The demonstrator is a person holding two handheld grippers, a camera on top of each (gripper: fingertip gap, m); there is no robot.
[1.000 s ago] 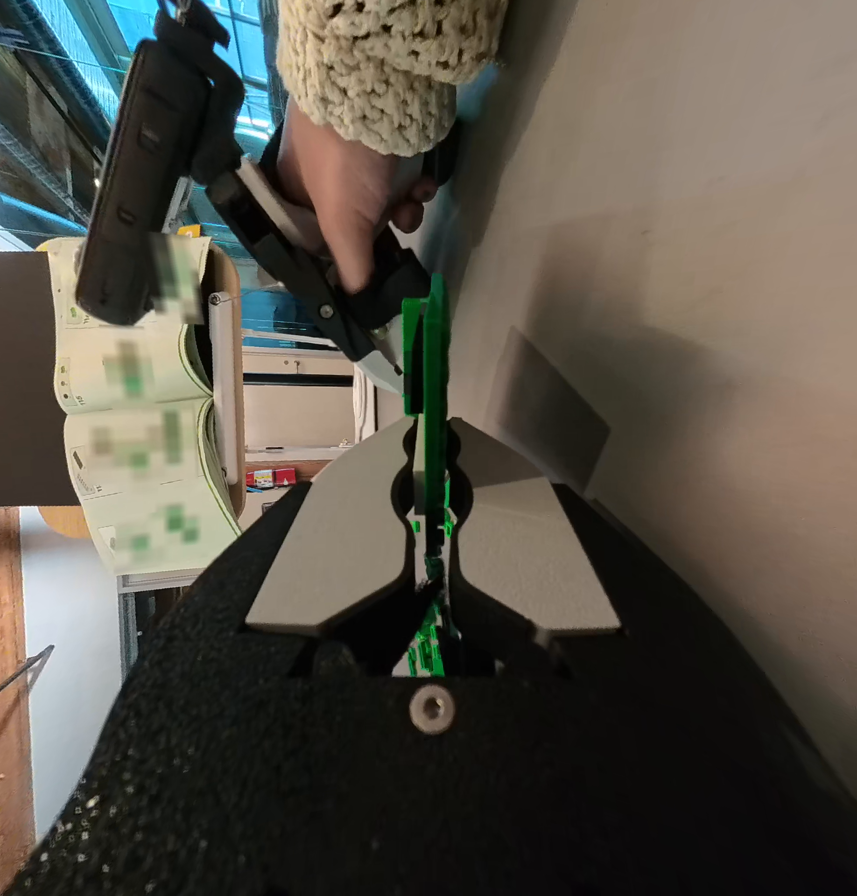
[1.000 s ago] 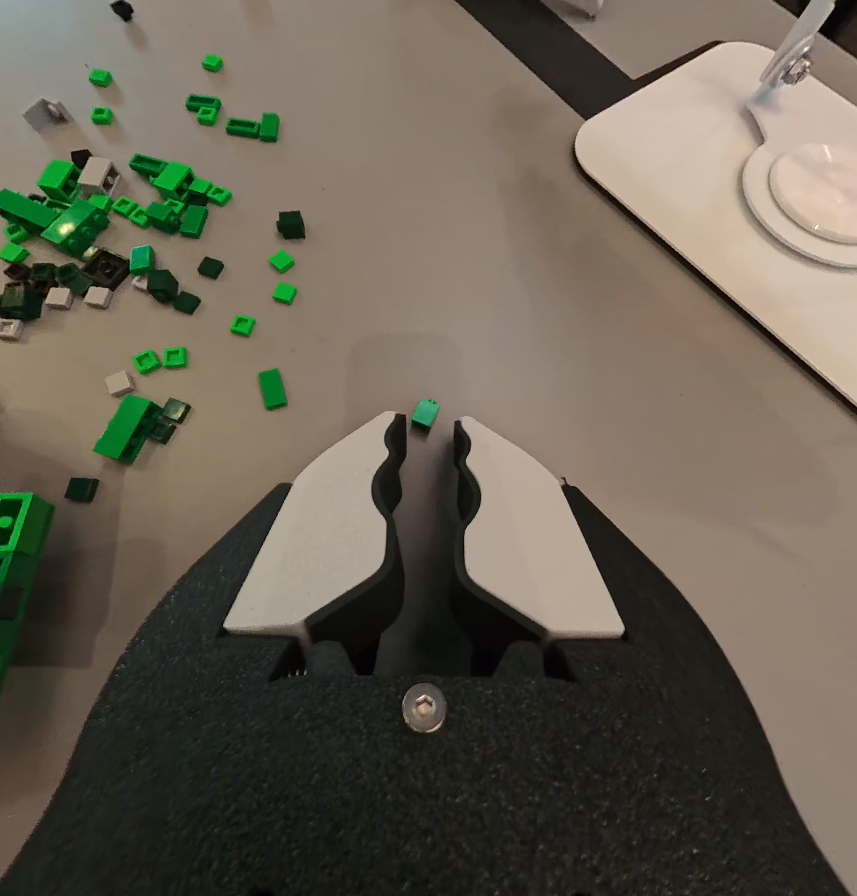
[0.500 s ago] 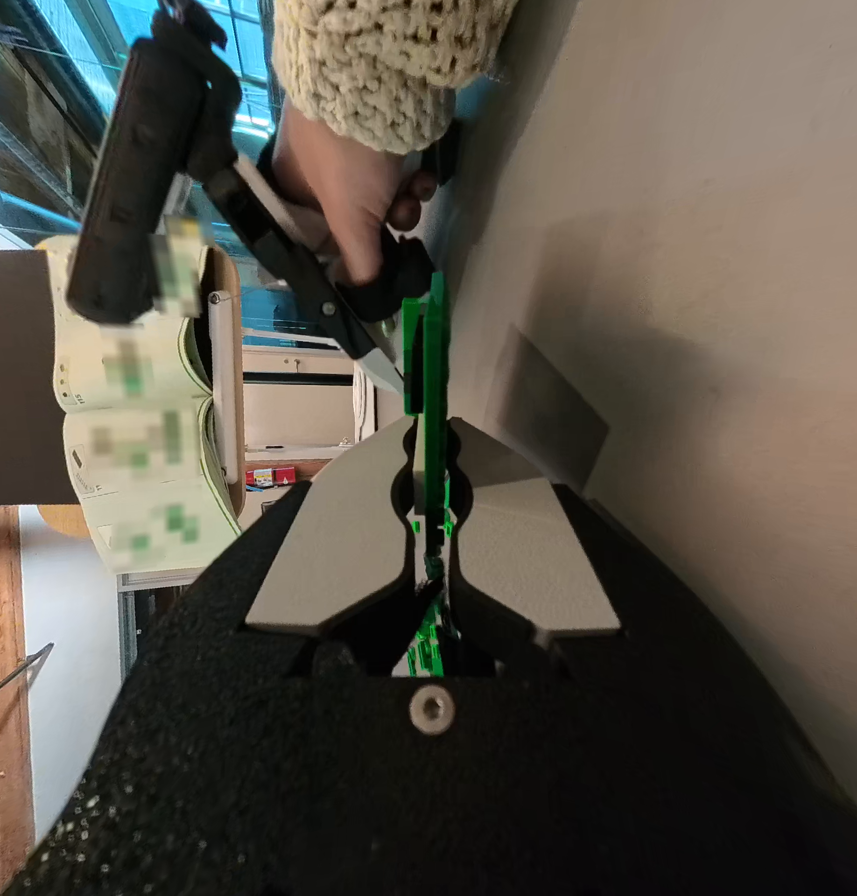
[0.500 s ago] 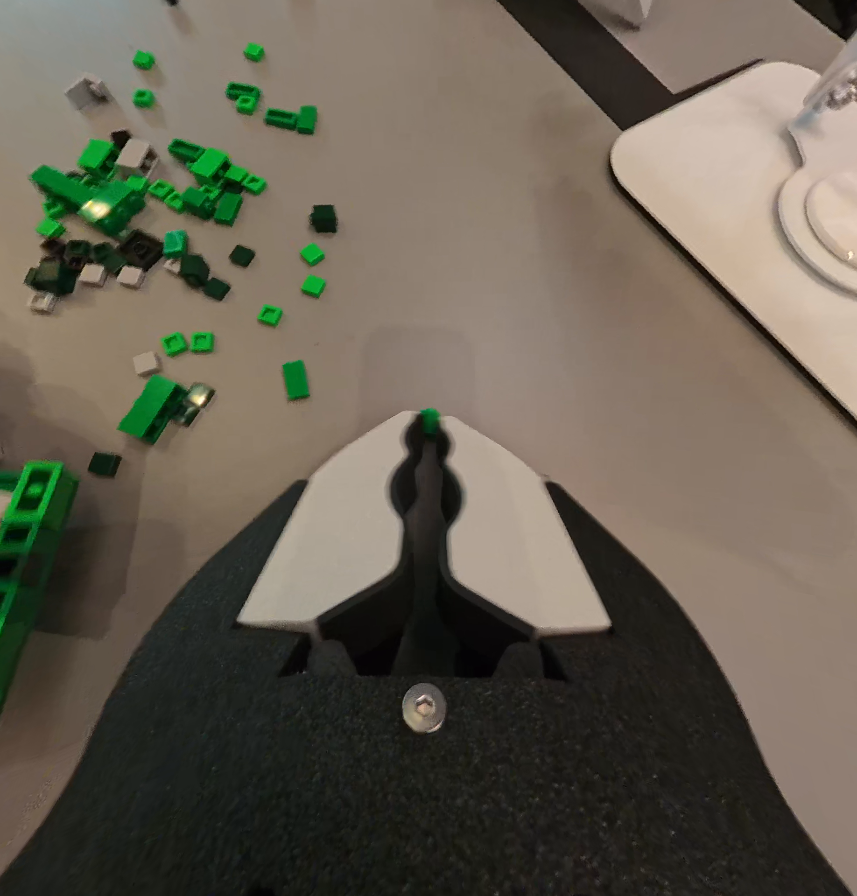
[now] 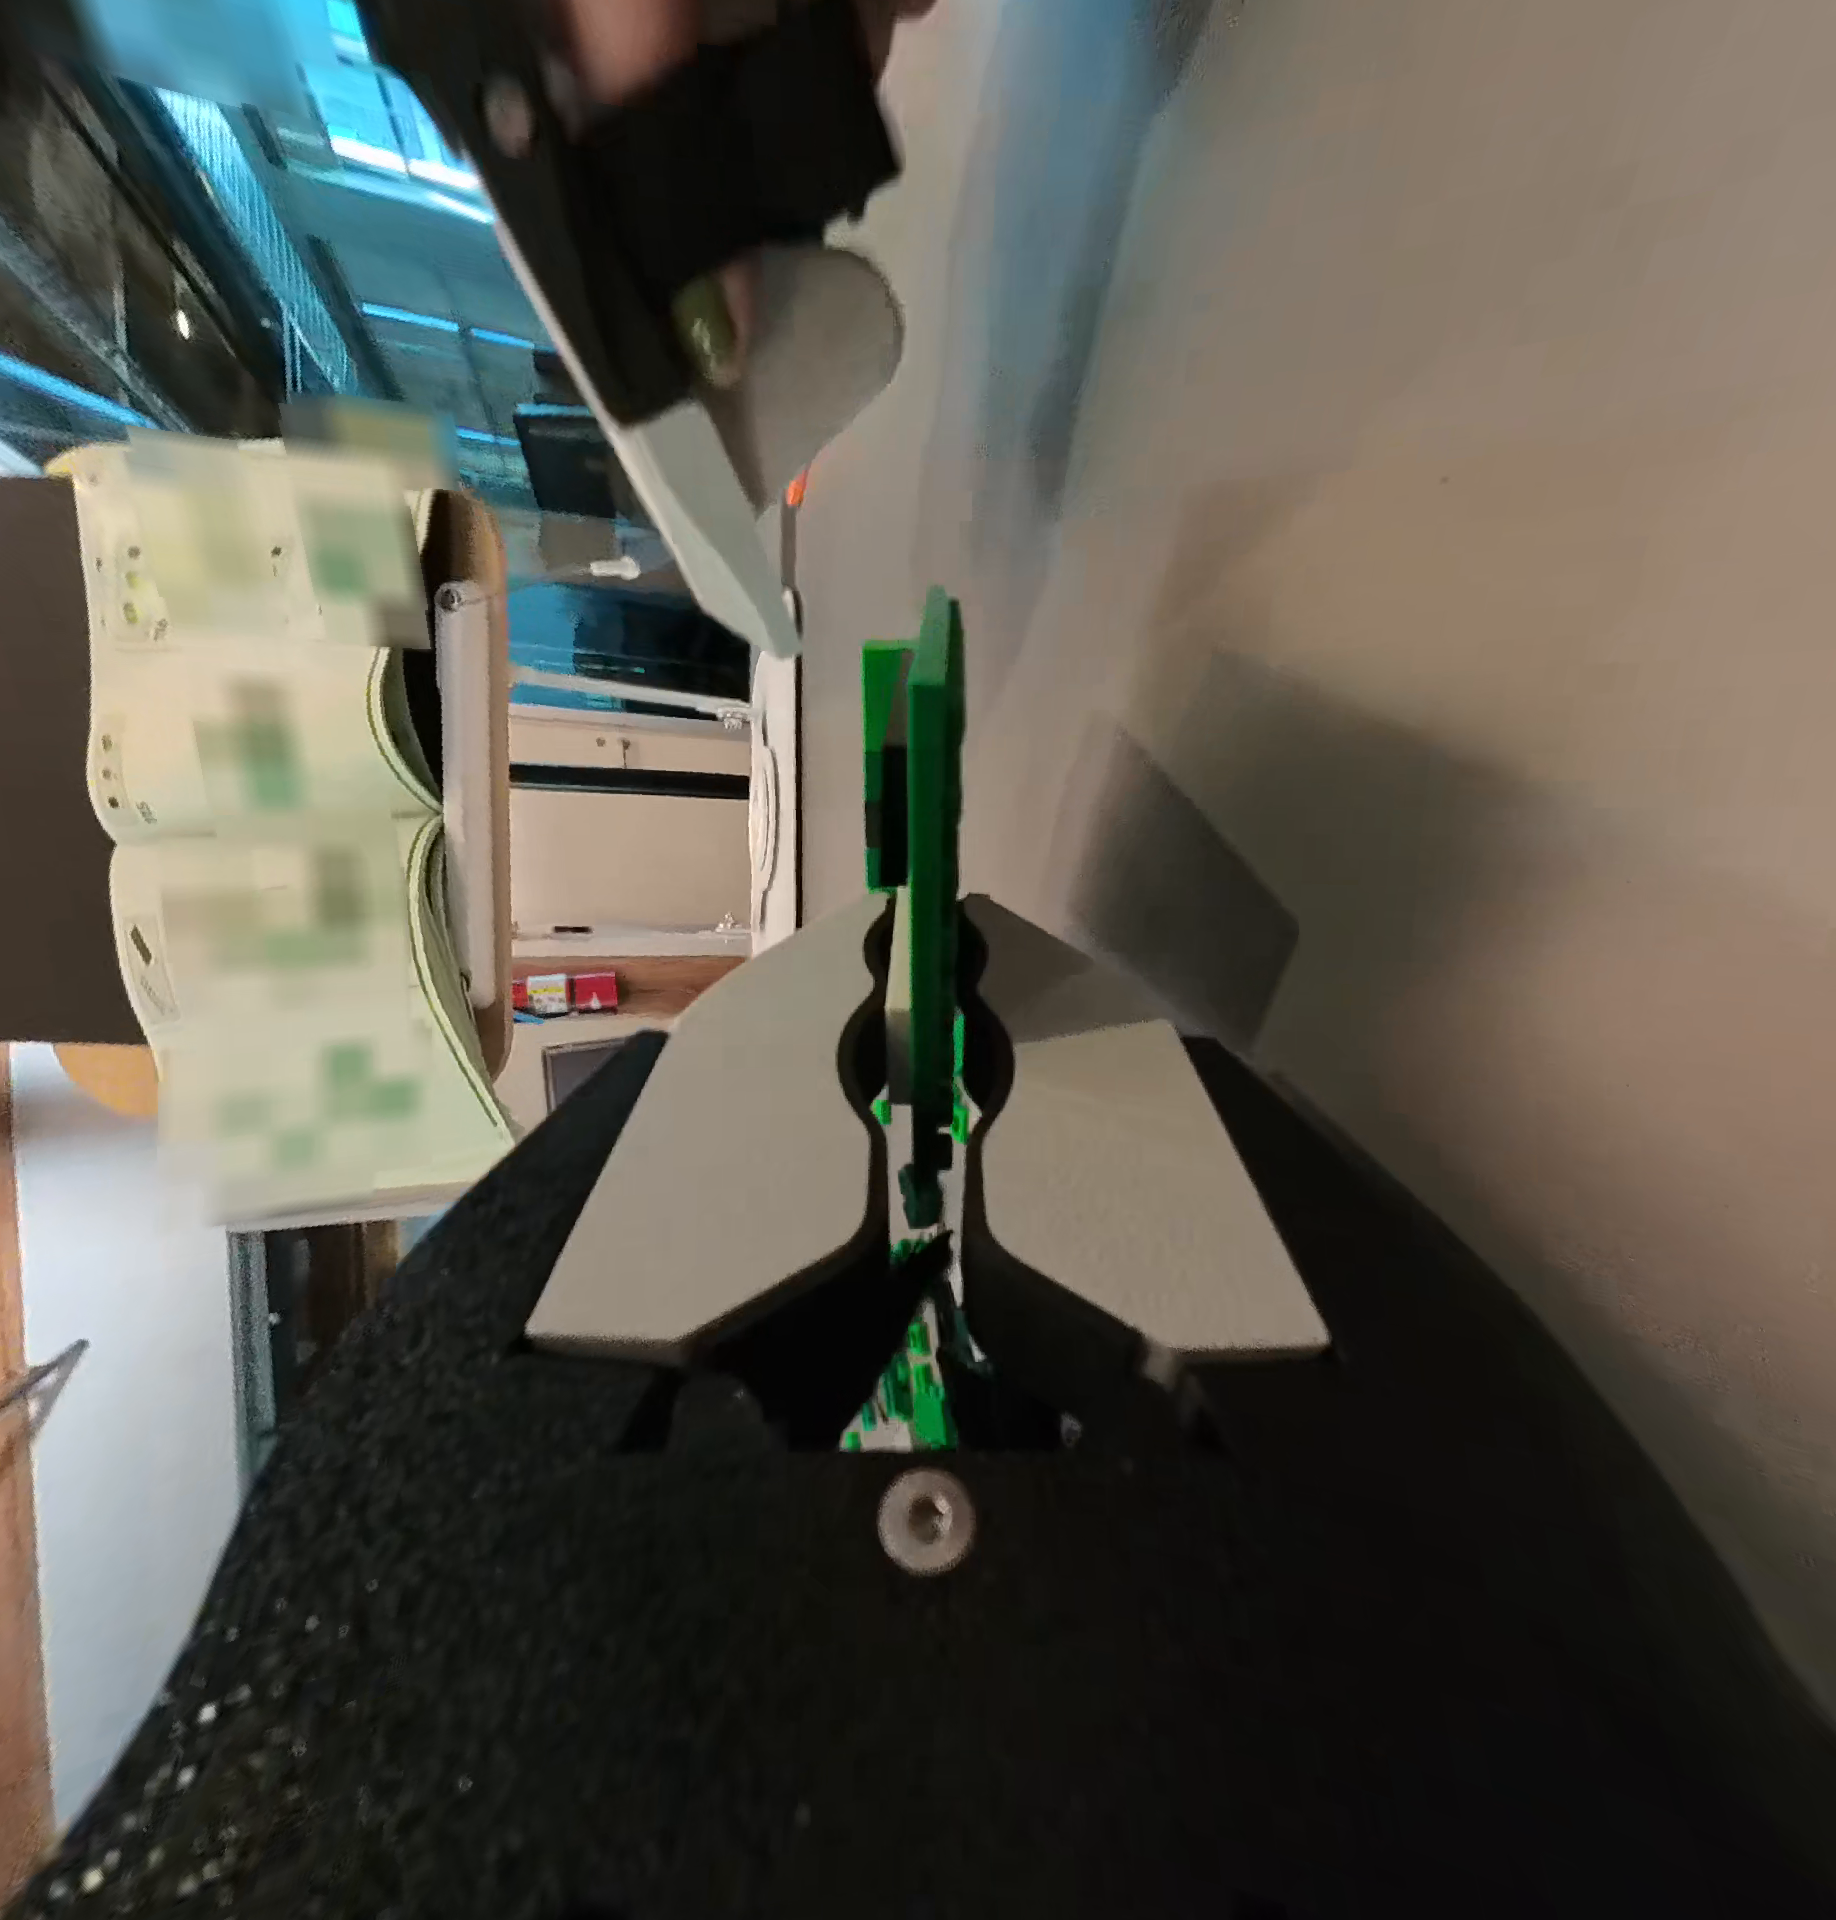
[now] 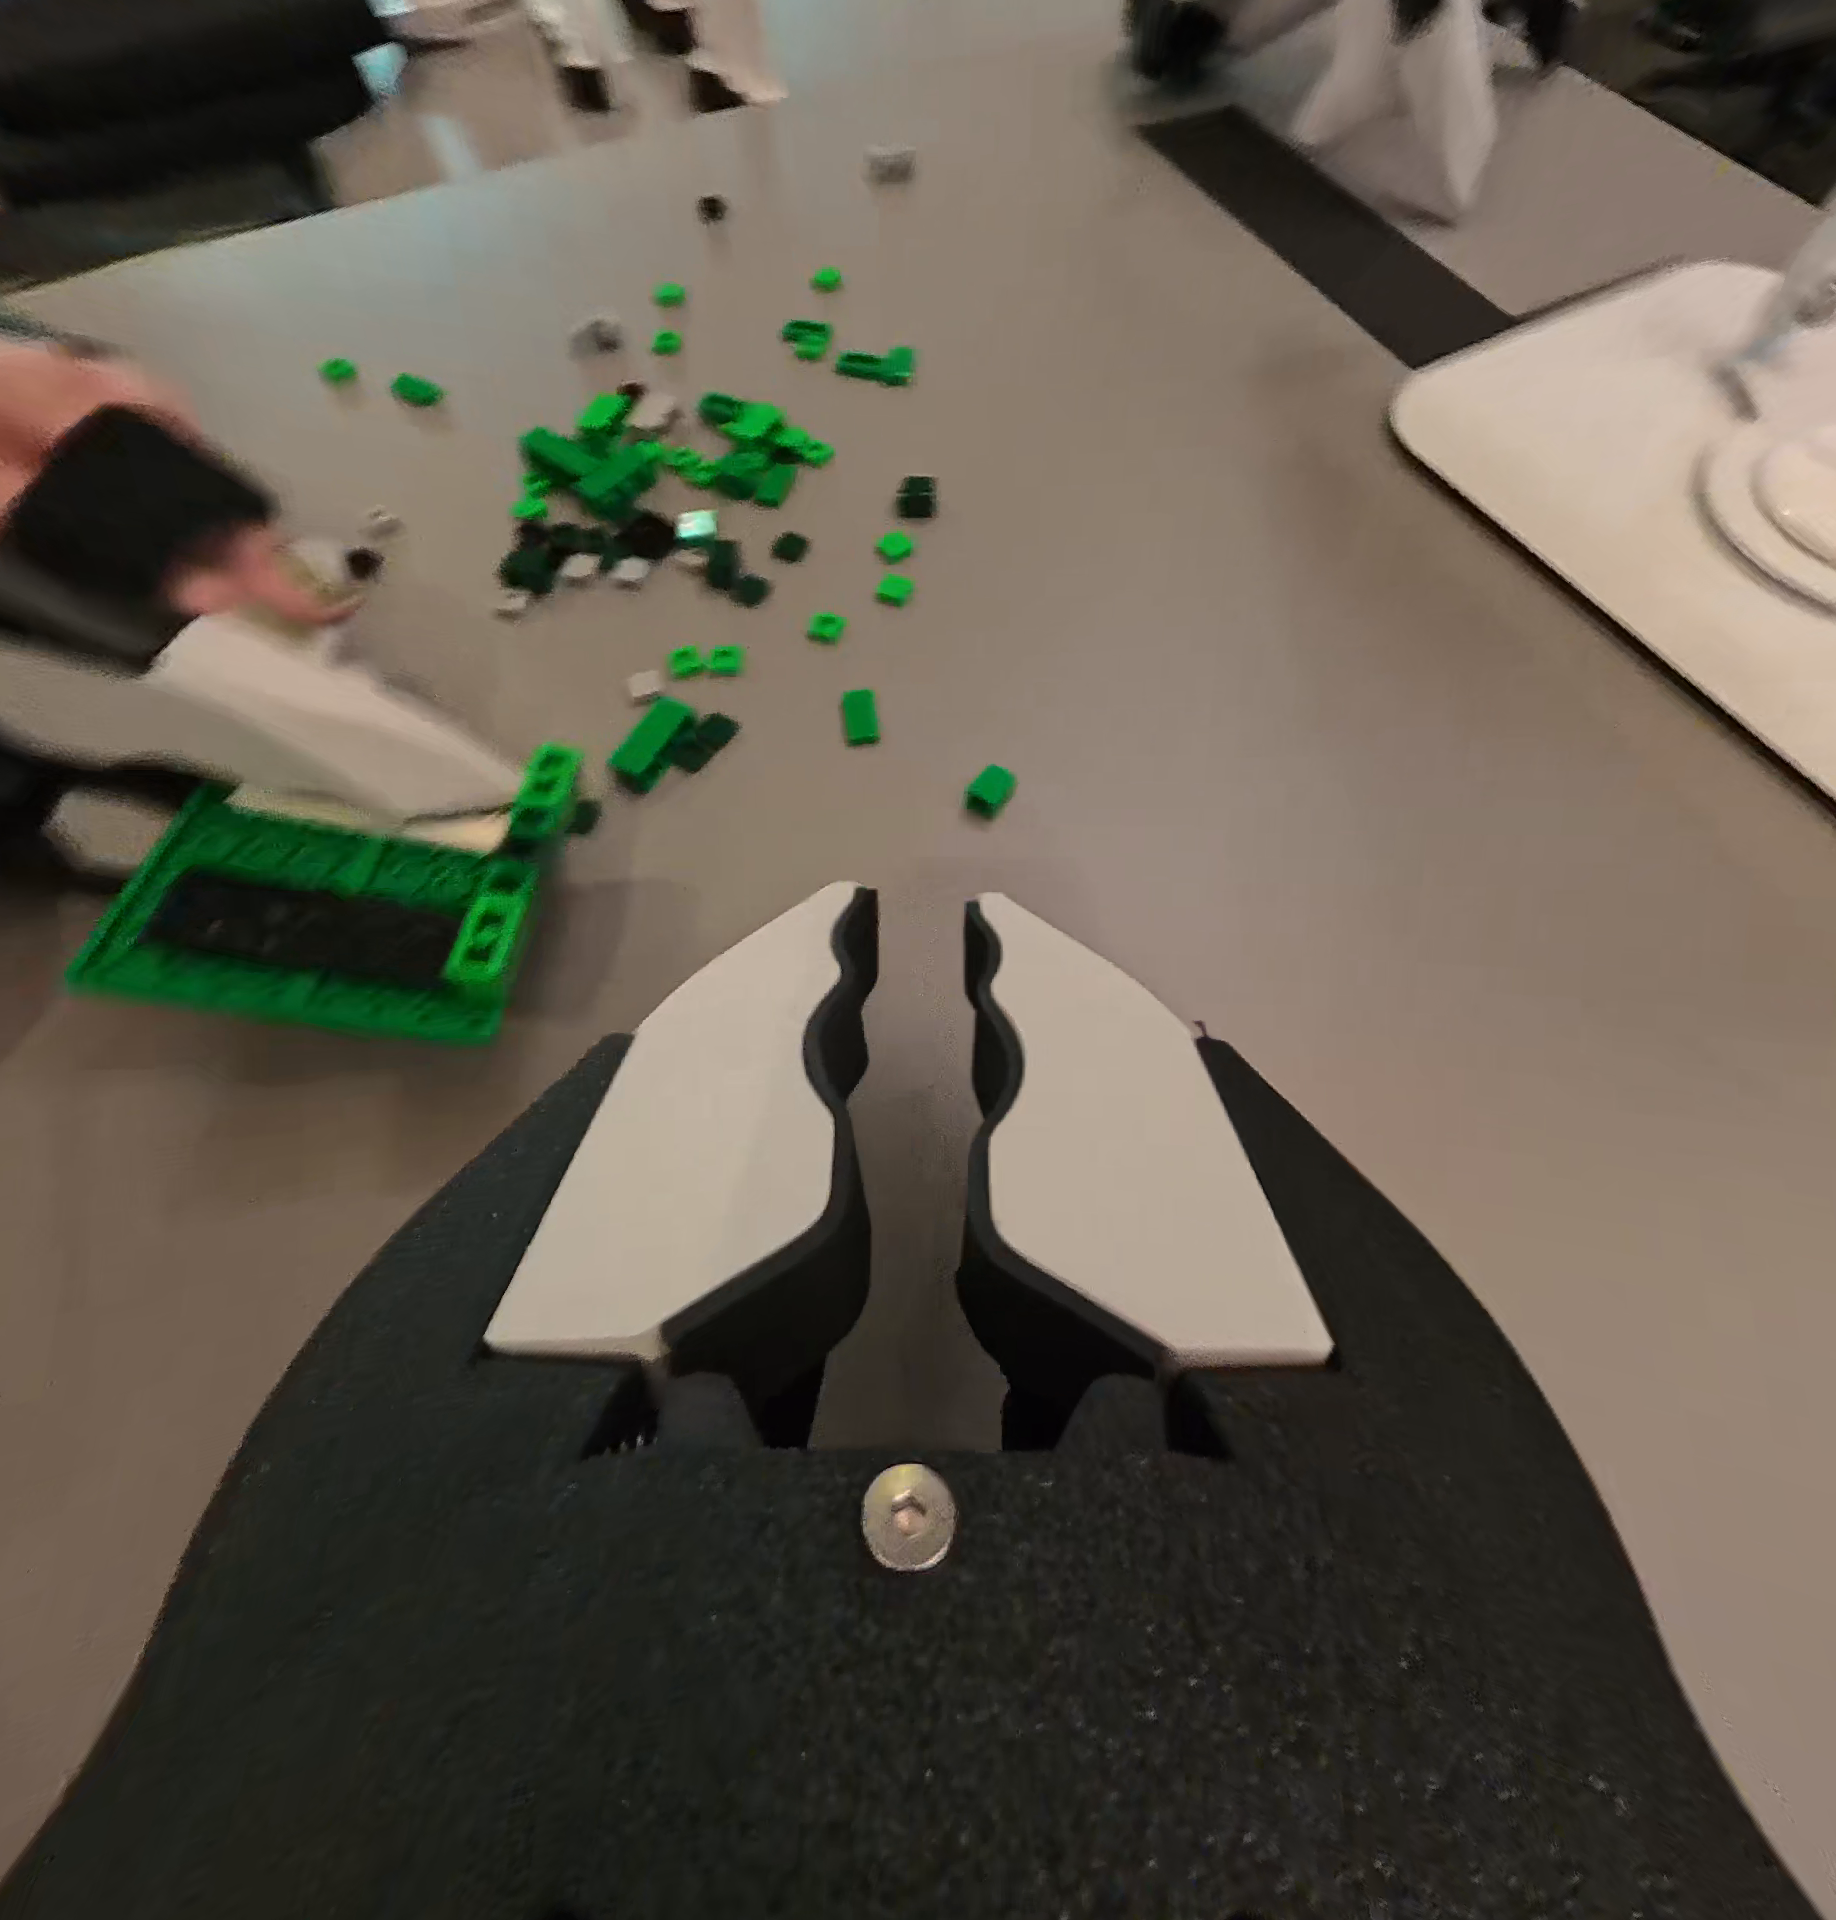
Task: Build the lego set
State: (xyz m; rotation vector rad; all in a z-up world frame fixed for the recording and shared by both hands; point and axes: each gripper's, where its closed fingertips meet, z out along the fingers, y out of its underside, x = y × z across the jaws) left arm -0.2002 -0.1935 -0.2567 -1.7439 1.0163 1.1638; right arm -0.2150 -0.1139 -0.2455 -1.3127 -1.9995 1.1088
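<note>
My left gripper point(image 5: 924, 909) is shut on the edge of a green baseplate point(image 5: 937, 748), which I see edge-on beside the grey table. In the right wrist view the baseplate point(image 6: 270, 992) lies low on the table at the left. It carries a dark strip and a row of green bricks point(image 6: 524, 862), and the left gripper point(image 6: 478, 805) clamps its far edge. My right gripper point(image 6: 919, 904) is open and empty above the table. A small green brick point(image 6: 990, 790) lies on the table just ahead of it. In the left wrist view the right gripper point(image 5: 779, 613) hangs blurred above the plate.
A pile of loose green, dark and grey bricks point(image 6: 665, 499) is spread across the middle of the table. A white tray with a stand point(image 6: 1620, 499) sits at the right. An open instruction booklet point(image 5: 270, 831) stands on a holder beyond the table.
My right gripper was shut on the small green brick half a second ago. It is now open and pulled back and up, with the brick on the table. The left gripper still grips the baseplate.
</note>
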